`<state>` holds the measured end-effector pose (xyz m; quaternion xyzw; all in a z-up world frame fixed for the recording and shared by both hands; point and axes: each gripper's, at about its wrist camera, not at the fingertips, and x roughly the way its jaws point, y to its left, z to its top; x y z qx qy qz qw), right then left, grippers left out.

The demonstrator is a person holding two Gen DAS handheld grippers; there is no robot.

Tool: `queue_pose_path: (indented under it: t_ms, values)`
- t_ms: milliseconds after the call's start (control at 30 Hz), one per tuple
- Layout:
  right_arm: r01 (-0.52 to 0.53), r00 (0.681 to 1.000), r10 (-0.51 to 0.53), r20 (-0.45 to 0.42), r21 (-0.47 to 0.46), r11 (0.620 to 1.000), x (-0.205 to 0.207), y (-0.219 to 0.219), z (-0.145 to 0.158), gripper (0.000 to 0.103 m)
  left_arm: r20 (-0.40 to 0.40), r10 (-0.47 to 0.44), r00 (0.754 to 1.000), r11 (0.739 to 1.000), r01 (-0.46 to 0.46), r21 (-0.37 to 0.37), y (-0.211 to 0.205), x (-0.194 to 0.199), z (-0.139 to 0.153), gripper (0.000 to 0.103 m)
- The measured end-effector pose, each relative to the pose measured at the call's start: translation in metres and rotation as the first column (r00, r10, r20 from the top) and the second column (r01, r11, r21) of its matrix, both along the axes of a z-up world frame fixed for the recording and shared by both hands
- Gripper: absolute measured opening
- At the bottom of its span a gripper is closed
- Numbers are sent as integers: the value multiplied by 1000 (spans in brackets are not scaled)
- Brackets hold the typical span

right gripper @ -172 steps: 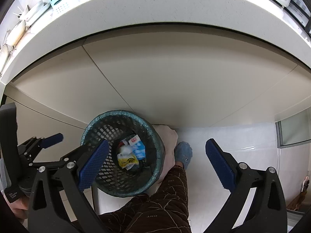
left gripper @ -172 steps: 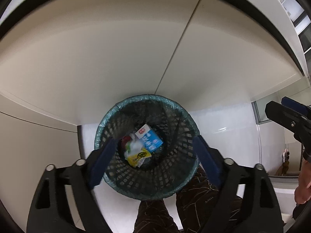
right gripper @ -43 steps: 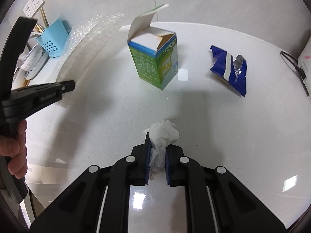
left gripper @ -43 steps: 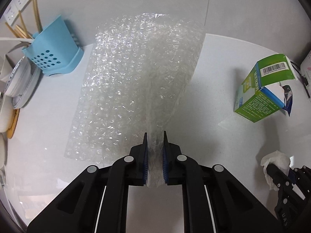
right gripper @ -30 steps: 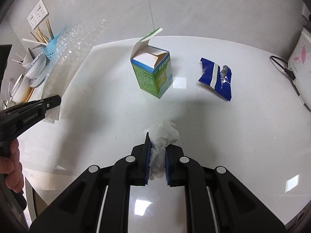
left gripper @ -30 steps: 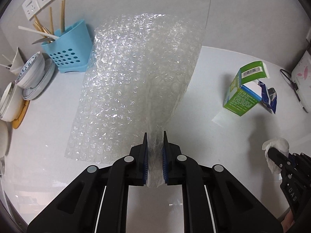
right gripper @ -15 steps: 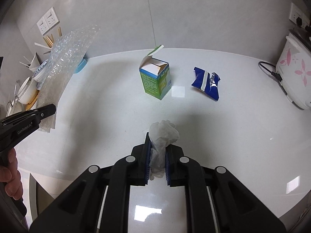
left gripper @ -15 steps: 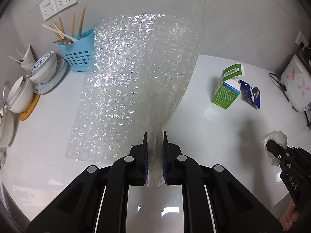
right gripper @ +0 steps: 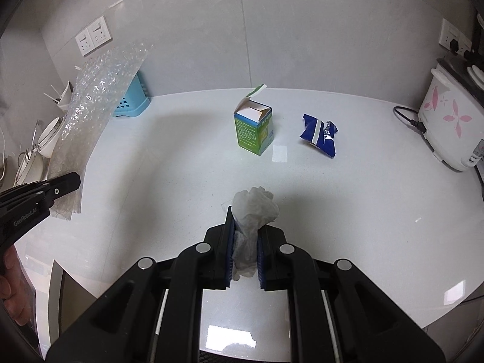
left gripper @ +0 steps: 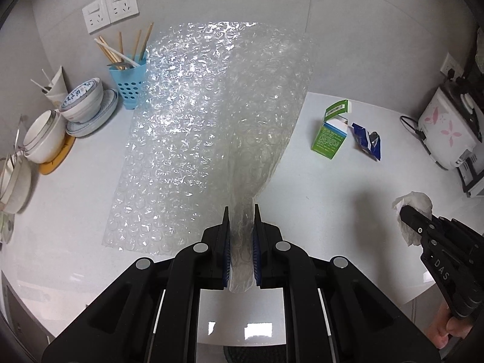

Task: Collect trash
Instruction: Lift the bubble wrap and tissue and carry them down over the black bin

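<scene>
My left gripper [left gripper: 241, 211] is shut on the near edge of a clear bubble wrap sheet [left gripper: 208, 127], which stands up in front of it above the white counter [left gripper: 332, 199]. The same sheet [right gripper: 90, 103] shows at the left of the right wrist view, clamped by the left gripper [right gripper: 72, 183]. A crumpled white tissue [right gripper: 254, 208] is pinched in my right gripper [right gripper: 245, 214], lifted off the counter; the tissue [left gripper: 413, 208] also appears at the right edge of the left wrist view. An open green carton [right gripper: 253, 130] and a blue foil wrapper [right gripper: 320, 136] lie farther back.
A blue utensil holder [left gripper: 128, 81] with chopsticks and stacked bowls and plates [left gripper: 81, 106] stand at the left against the wall. A white rice cooker [right gripper: 450, 124] with a cord sits at the right. Wall sockets [left gripper: 109, 7] are above the holder.
Both grippers have risen and pulled back from the counter with their loads. More of the wall, sockets, dishes and rice cooker has come into view; carton and wrapper look smaller.
</scene>
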<state>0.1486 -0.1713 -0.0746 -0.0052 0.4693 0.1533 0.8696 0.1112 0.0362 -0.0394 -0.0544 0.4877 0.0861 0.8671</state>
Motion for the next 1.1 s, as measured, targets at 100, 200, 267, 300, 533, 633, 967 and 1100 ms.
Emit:
queue_pose_path:
  t_ms: [100, 200, 267, 300, 533, 633, 967, 1100]
  values:
    - [0, 1000, 0, 9, 1, 1000, -9, 1, 5, 11, 17, -15, 1000, 1000, 15, -8, -2, -13, 7, 11]
    - [0, 1000, 0, 22, 3, 1000, -19, 1, 11, 11, 26, -21, 999, 1000, 21, -16, -3, -26, 11, 11]
    - [2, 999, -2, 36, -3, 1000, -27, 1, 15, 11, 33, -26, 999, 999, 26, -18, -3, -34, 13, 11]
    - [1, 999, -1, 42, -4, 1000, -31, 2, 16, 11, 37, -27, 999, 999, 28, -22, -3, -39, 13, 11]
    - [1, 999, -1, 53, 9, 1000, -54, 2, 23, 11, 47, -45, 998, 999, 46, -25, -5, -67, 15, 11]
    - [-2, 999, 1, 54, 8, 1000, -63, 2, 24, 11, 50, -52, 997, 998, 53, -18, -6, -76, 15, 11]
    - [-12, 998, 12, 67, 6, 1000, -94, 0, 28, 11, 49, -79, 996, 996, 80, -35, -12, -118, 13, 11]
    - [-21, 997, 21, 70, 5, 1000, -107, 0, 30, 11, 39, -93, 995, 994, 95, -50, -15, -137, 9, 11]
